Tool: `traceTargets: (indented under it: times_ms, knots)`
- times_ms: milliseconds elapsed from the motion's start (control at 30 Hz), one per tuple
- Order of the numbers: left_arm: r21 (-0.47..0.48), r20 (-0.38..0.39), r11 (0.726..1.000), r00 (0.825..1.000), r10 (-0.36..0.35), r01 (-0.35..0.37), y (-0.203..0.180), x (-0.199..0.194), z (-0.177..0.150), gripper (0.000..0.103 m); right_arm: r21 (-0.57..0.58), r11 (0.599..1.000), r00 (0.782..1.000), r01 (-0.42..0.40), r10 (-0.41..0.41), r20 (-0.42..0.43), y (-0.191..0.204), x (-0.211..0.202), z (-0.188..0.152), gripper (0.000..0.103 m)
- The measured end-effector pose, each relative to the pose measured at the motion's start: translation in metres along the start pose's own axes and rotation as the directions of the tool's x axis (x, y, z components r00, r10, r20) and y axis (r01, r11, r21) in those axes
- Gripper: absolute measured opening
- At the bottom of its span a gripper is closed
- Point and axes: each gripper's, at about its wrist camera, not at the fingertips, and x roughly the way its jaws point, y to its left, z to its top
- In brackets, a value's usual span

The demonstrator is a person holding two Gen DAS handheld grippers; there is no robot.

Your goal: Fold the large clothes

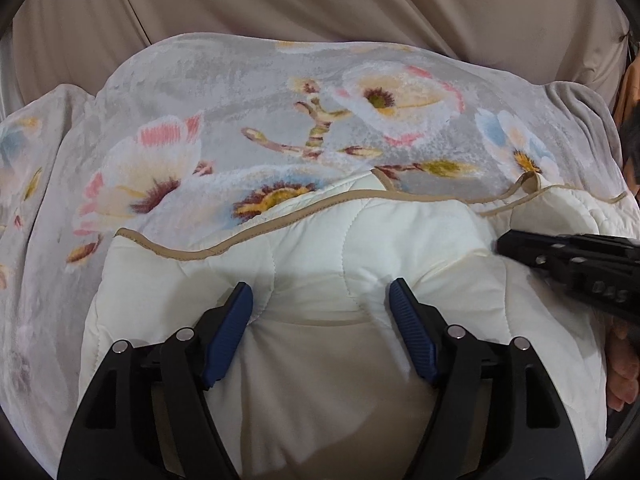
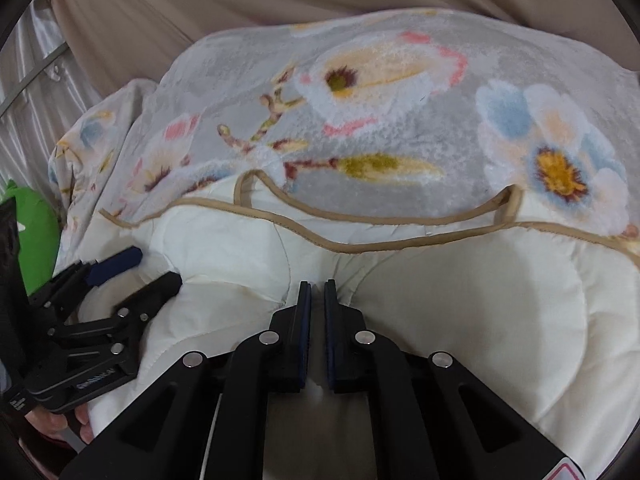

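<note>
- You have 1 large quilted blanket in front of you: its cream quilted side faces up nearest you, and its grey floral plush side spreads out beyond that, across the bed.
- 1 tan binding strip edges the cream part; in the right wrist view it runs in 2 wavy lines, 1 over the other, where the layers overlap, with a small loop standing up at the right.
- Your left gripper sits over the cream quilting with its 2 blue-padded fingers spread wide. Cloth bulges up between them, but the pads do not press on it.
- Your right gripper has its 2 jaws drawn nearly together, with only a thin slit between the pads. You cannot tell from either view whether a fold of the cream fabric is pinched in that slit; its tips rest right at a quilted seam.
- The 2 grippers lie just beside each other on the near cream part, the right one coming in from the right edge of the left wrist view.
- A beige curtain hangs behind the bed.
- 1 bright green object sits at the left edge of the right wrist view, too cut off to name.
- Part of a hand shows at the right edge, under the right gripper.
</note>
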Motion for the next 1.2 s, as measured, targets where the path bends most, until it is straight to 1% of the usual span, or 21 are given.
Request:
traceTargets:
  times_ms: [67, 133, 200, 267, 300, 333, 367, 400, 433, 500, 567, 667, 700, 733, 767, 833, 967, 1033, 1067, 1133, 1200]
  knots:
    - [0.003, 0.004, 1.000, 1.000, 0.017, -0.017, -0.002, -0.002, -0.001, 0.070, -0.012, 1.000, 0.999, -0.015, 0.015, 0.034, 0.008, -0.021, -0.002, 0.015]
    - [0.006, 0.007, 1.000, 1.000, 0.028, -0.028, -0.002, -0.004, -0.002, 0.070, -0.050, 0.999, 0.998, -0.011, 0.014, 0.061, 0.021, -0.039, -0.007, 0.015]
    - [0.004, 0.006, 1.000, 0.999, 0.031, -0.031, -0.003, -0.004, -0.002, 0.070, -0.095, 0.995, 0.998, -0.016, 0.021, 0.053, 0.033, -0.043, -0.014, 0.015]
    - [0.004, 0.006, 1.000, 1.000, 0.030, -0.030, -0.002, -0.004, -0.002, 0.071, -0.140, 0.989, 0.999, 0.034, -0.029, 0.042, 0.037, -0.032, -0.020, 0.015]
    - [0.004, 0.006, 1.000, 1.000, 0.028, -0.028, -0.002, -0.004, -0.002, 0.071, -0.154, 0.984, 0.996, 0.087, -0.083, 0.037, 0.034, -0.021, -0.022, 0.013]
    - [0.000, 0.006, 1.000, 1.000, 0.025, -0.025, -0.002, -0.005, -0.002, 0.071, -0.146, 0.984, 0.994, 0.106, -0.102, 0.034, 0.027, -0.014, -0.024, 0.010]
    - [-0.005, 0.007, 1.000, 1.000, 0.017, -0.017, 0.000, -0.007, -0.001, 0.072, -0.102, 0.992, 0.997, 0.073, -0.071, 0.024, 0.014, -0.013, -0.022, 0.002]
    - [-0.006, 0.015, 1.000, 1.000, 0.022, -0.022, 0.004, -0.012, 0.000, 0.072, -0.050, 0.998, 0.999, 0.046, -0.045, 0.027, -0.001, -0.019, -0.021, 0.001]
    - [-0.005, 0.037, 0.999, 0.998, 0.044, -0.043, 0.011, -0.018, 0.002, 0.072, -0.022, 0.998, 0.997, 0.057, -0.056, 0.051, -0.011, -0.031, -0.020, 0.001]
    - [-0.016, 0.066, 0.997, 0.994, 0.081, -0.080, 0.029, -0.029, 0.004, 0.072, -0.019, 0.989, 0.981, 0.149, -0.146, 0.129, -0.029, -0.061, -0.020, 0.003]
    - [-0.053, 0.061, 0.997, 0.996, 0.062, -0.058, 0.052, -0.032, 0.008, 0.072, 0.015, 0.970, 0.953, 0.244, -0.243, 0.180, -0.057, -0.091, -0.024, 0.005]
    - [-0.129, 0.027, 0.991, 0.999, 0.034, -0.030, 0.077, -0.018, 0.008, 0.072, 0.111, 0.941, 0.929, 0.319, -0.333, 0.159, -0.106, -0.106, -0.032, 0.005]
    - [-0.149, 0.023, 0.988, 0.999, 0.046, -0.042, 0.081, -0.011, 0.006, 0.073, 0.157, 0.927, 0.924, 0.340, -0.360, 0.131, -0.127, -0.105, -0.038, 0.005]
    - [-0.156, 0.019, 0.986, 0.998, 0.064, -0.060, 0.083, -0.005, 0.004, 0.080, 0.190, 0.920, 0.924, 0.343, -0.367, 0.108, -0.143, -0.102, -0.043, 0.004]
    - [-0.174, -0.006, 0.983, 0.999, 0.051, -0.052, 0.085, 0.006, 0.003, 0.082, 0.217, 0.919, 0.931, 0.330, -0.354, 0.085, -0.158, -0.095, -0.048, 0.000]
    - [-0.210, -0.026, 0.977, 0.999, 0.029, -0.033, 0.090, 0.014, 0.002, 0.086, 0.260, 0.927, 0.951, 0.269, -0.299, 0.084, -0.173, -0.086, -0.054, 0.000]
    - [-0.233, -0.032, 0.972, 0.999, 0.022, -0.029, 0.095, 0.012, 0.001, 0.087, 0.212, 0.917, 0.931, 0.337, -0.358, 0.067, -0.160, -0.082, -0.049, 0.000]
    - [-0.251, -0.011, 0.968, 1.000, 0.026, -0.028, 0.099, -0.005, 0.000, 0.083, 0.213, 0.909, 0.918, 0.358, -0.384, 0.097, -0.148, -0.093, -0.049, 0.003]
    - [-0.264, 0.016, 0.964, 1.000, 0.022, -0.017, 0.101, -0.021, -0.003, 0.083, 0.208, 0.922, 0.926, 0.326, -0.356, 0.126, -0.137, -0.102, -0.050, 0.015]
    - [-0.274, 0.075, 0.962, 0.997, -0.003, 0.023, 0.103, -0.059, -0.011, 0.084, 0.160, 0.954, 0.946, 0.253, -0.279, 0.168, -0.108, -0.118, -0.053, 0.016]
    - [-0.252, 0.084, 0.967, 0.996, -0.011, 0.032, 0.099, -0.087, -0.022, 0.086, 0.082, 0.975, 0.960, 0.207, -0.218, 0.173, -0.073, -0.124, -0.054, 0.016]
